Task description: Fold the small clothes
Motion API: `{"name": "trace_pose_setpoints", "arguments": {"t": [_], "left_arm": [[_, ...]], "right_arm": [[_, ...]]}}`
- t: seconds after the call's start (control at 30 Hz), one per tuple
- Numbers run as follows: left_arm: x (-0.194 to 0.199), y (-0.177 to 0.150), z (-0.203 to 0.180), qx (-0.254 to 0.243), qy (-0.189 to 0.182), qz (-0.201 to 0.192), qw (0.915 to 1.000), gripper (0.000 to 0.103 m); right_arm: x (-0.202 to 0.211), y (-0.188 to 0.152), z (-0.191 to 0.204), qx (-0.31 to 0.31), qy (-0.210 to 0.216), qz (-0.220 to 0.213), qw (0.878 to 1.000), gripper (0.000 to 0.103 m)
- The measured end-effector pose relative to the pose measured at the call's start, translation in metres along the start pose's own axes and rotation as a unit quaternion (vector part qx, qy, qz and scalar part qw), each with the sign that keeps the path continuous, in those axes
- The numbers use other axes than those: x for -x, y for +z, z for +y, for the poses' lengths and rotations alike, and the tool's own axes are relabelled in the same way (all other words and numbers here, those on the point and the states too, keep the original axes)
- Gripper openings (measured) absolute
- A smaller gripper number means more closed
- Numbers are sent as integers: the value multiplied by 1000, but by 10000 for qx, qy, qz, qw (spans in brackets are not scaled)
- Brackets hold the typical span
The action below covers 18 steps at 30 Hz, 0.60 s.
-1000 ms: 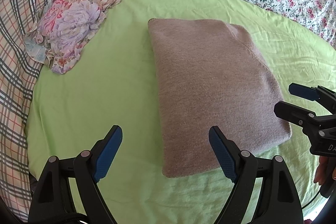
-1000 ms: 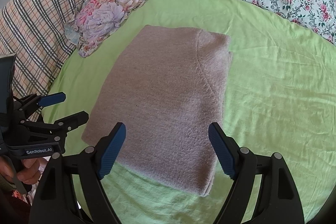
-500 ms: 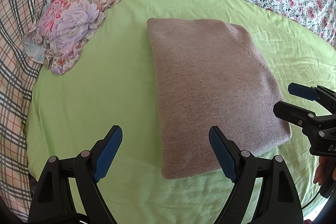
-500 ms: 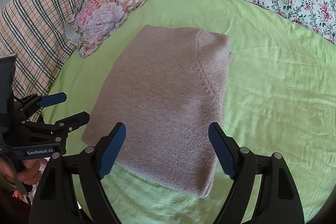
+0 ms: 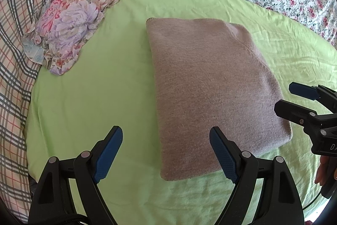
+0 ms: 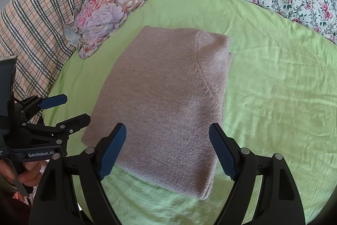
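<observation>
Nothing has shifted since a second ago: the folded mauve sweater (image 5: pixel 212 94) lies in the same spot in the middle of the green sheet (image 5: pixel 94 98), a neat rectangle, with the flowered pillow (image 5: pixel 69 22) off at its far left corner. Both hands hold still above the near edge. The left gripper (image 5: pixel 166 153) stays spread wide with nothing between its blue pads, and the right gripper (image 6: pixel 167 151) likewise gapes empty over the sweater's near end.
</observation>
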<state>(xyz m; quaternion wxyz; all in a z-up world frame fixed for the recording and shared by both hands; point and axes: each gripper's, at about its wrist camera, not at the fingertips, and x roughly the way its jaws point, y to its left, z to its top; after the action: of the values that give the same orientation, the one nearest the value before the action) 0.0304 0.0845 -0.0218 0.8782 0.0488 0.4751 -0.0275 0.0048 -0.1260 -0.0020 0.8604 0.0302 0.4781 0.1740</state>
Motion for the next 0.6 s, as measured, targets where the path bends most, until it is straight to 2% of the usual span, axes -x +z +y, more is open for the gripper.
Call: {"name": "trace_pose_setpoints", "arguments": {"t": [0.6], "left_arm": [[-1, 0, 0, -2, -2, -8, 10000, 85]], "right_arm": [[-1, 2, 0, -2, 8, -6, 10000, 81]]}}
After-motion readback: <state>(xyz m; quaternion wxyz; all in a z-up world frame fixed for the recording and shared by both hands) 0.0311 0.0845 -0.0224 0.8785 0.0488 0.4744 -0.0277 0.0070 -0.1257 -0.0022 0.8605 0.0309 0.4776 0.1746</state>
